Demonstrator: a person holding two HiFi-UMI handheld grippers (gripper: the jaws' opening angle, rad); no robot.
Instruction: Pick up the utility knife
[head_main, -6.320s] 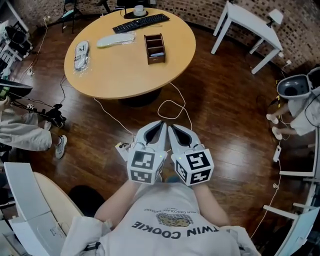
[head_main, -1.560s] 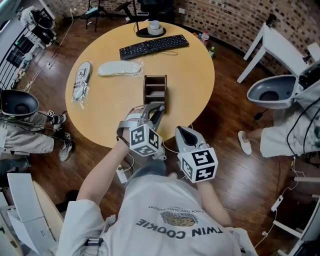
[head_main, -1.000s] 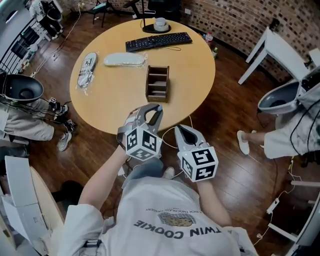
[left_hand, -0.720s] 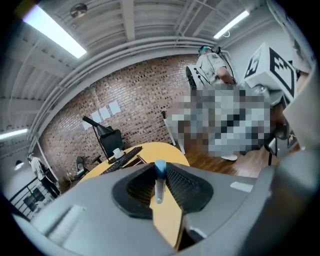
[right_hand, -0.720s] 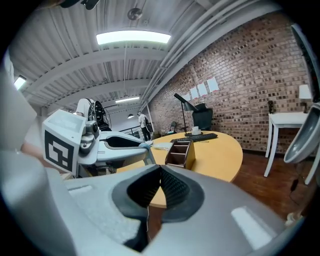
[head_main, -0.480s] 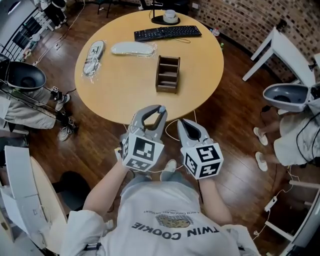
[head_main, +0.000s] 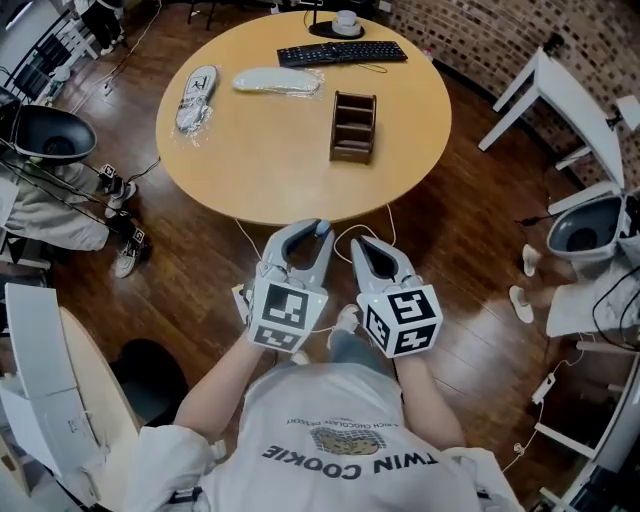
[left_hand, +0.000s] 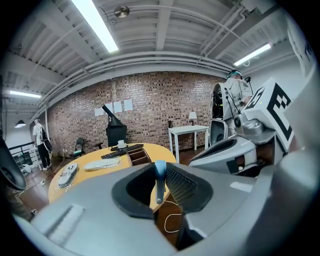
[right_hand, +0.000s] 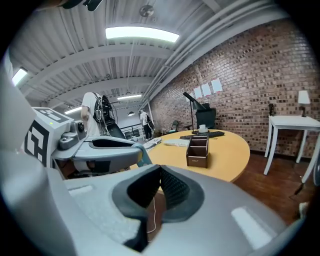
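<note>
**Left hand with load, right hand idle.** My left gripper (head_main: 308, 232) is clamped on a slim thing with a blue end, which I take to be the utility knife (left_hand: 159, 182). In the left gripper view it shows as a thin bar between the two pads, blue end uppermost, its lower part running down into the throat of the jaws. My right gripper (right_hand: 160, 169) is closed on nothing, its tips meeting. Both hang side by side over the wooden floor, on the near side of the round table (head_main: 260, 170) and clear of its near edge. The wooden organiser (head_main: 353, 126) stands on the table's right half, and the keyboard (head_main: 342, 52) lies at its far edge.

By my judgement the pick-up is as good as done: the knife is off every surface and borne by the left jaws alone.

**To finish it well:**
- Hold the squeeze even, since a narrow handle caught by two pads can pivot about the pinch if the wrist rolls quickly.
- Move the left hand slowly and without twisting.
- Leave the right gripper a little apart on the right, so that neither its shell nor its cube knocks the blue end (no view shows me whether the blade is out, so I treat it as out).
- Point that end away from my body.
</note>
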